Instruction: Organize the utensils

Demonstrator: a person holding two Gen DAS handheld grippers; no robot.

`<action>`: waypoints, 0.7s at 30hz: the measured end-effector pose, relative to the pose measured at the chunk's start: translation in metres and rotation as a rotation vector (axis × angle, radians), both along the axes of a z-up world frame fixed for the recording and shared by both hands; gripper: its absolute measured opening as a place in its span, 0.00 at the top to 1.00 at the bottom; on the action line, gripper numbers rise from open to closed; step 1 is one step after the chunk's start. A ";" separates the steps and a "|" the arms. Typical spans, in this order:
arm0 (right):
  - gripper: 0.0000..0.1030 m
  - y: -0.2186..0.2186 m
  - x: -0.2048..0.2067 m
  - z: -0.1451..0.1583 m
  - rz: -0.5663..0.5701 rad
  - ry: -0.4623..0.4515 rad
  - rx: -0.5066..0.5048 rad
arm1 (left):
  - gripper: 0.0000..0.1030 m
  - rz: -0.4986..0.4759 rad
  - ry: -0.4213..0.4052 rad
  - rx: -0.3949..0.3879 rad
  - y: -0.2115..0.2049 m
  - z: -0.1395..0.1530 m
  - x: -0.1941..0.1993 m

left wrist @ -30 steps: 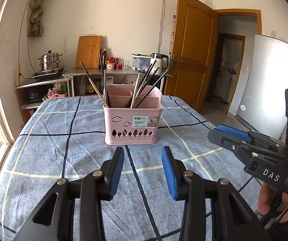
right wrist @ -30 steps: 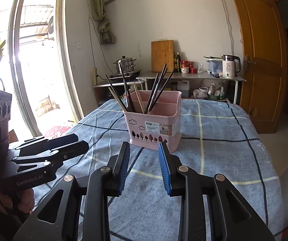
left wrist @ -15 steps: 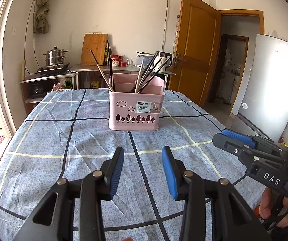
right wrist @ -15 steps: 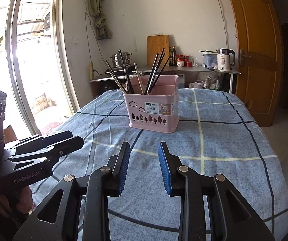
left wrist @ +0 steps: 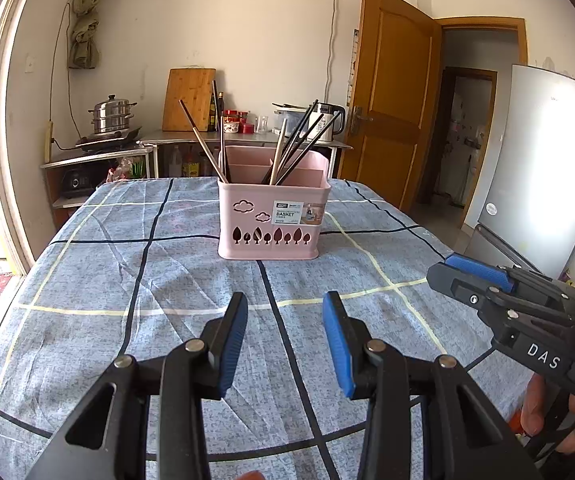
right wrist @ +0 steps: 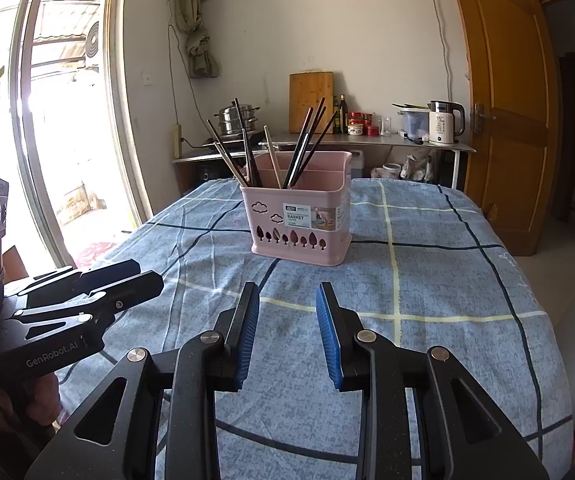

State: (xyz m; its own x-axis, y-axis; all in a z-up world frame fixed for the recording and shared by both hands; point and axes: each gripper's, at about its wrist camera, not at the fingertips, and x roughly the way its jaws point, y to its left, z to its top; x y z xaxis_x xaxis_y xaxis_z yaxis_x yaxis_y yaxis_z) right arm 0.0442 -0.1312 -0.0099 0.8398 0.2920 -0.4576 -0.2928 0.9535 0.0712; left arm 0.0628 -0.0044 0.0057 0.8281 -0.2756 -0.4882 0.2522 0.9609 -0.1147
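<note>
**Chopsticks standing in the pink basket, both grippers empty**

The pink plastic basket with cloud and tree cut-outs [left wrist: 273, 220] stands upright on the blue checked tablecloth [left wrist: 127, 280], at twelve o'clock from both cameras and well apart from either tool. In it stand the dark and pale chopsticks [left wrist: 291, 144], fanned out in two bunches: one leaning toward ten o'clock, the other toward one o'clock. No utensil shows loose on the cloth.

The left gripper [left wrist: 283, 340] has its jaws spread with nothing between its blue pads. The right gripper [right wrist: 287, 328] is likewise parted and empty; it sits at three o'clock in the left view.

This scene fits two stages: the sticks gathered and the tools drawn clear, or a mixed basket waiting to be sorted by compartment. Which one, the pictures do not settle.

If any stick is to be handled, I judge it best taken high on the shaft, with the pads square across it. Lift it along its own lean so neighbours are not dragged, and so the light basket does not tip.
</note>
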 end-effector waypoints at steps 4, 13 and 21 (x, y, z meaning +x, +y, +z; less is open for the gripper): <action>0.70 0.000 0.000 0.000 0.002 0.000 0.001 | 0.60 0.000 -0.001 0.005 -0.002 0.001 0.000; 0.70 0.001 0.001 0.000 0.007 0.007 0.001 | 0.60 0.000 -0.002 0.012 -0.004 0.001 -0.001; 0.70 0.002 0.002 0.000 0.011 0.009 -0.002 | 0.60 -0.001 -0.002 0.012 -0.003 0.001 -0.001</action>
